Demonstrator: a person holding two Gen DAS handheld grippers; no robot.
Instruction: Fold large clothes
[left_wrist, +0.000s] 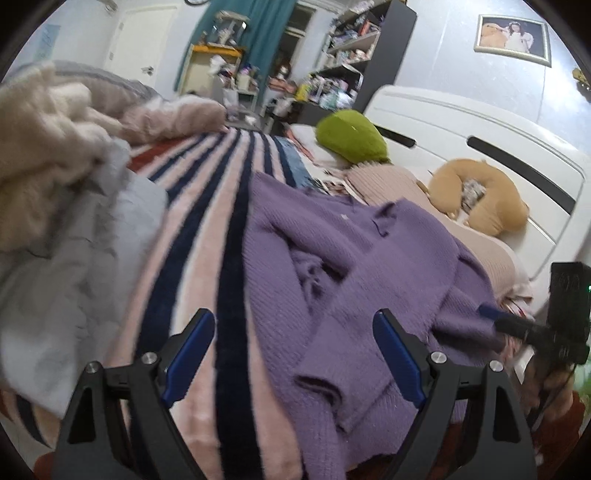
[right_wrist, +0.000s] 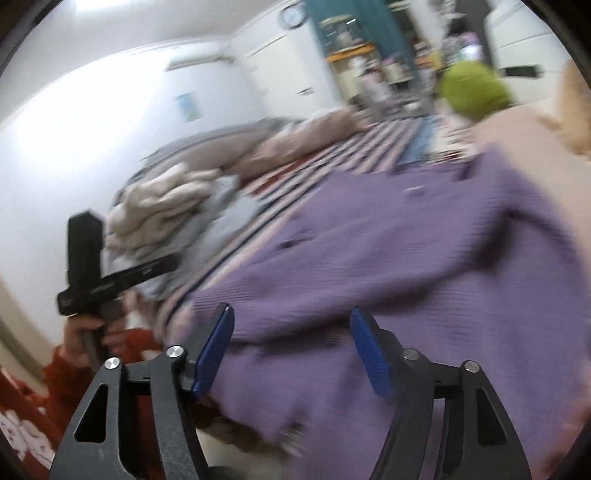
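A purple knitted cardigan (left_wrist: 369, 251) lies rumpled on the striped pink and navy blanket (left_wrist: 207, 229), one sleeve folded across its body. My left gripper (left_wrist: 293, 325) hovers open over the cardigan's near left edge, with nothing between its blue pads. In the blurred right wrist view, my right gripper (right_wrist: 291, 314) stands open just above the cardigan (right_wrist: 406, 258) near its hem, pads clear of the fabric. At the right edge of the left wrist view, the right gripper (left_wrist: 517, 326) sits against the cardigan's side. A hand in a red sleeve holds the left gripper (right_wrist: 110, 273).
A heap of cream and grey clothes (left_wrist: 62, 173) fills the bed's left side. A pink knit (left_wrist: 388, 181), a green pillow (left_wrist: 351, 138) and a tan neck pillow (left_wrist: 484, 206) lie by the white headboard (left_wrist: 461, 122). Cluttered shelves (left_wrist: 347, 51) stand beyond.
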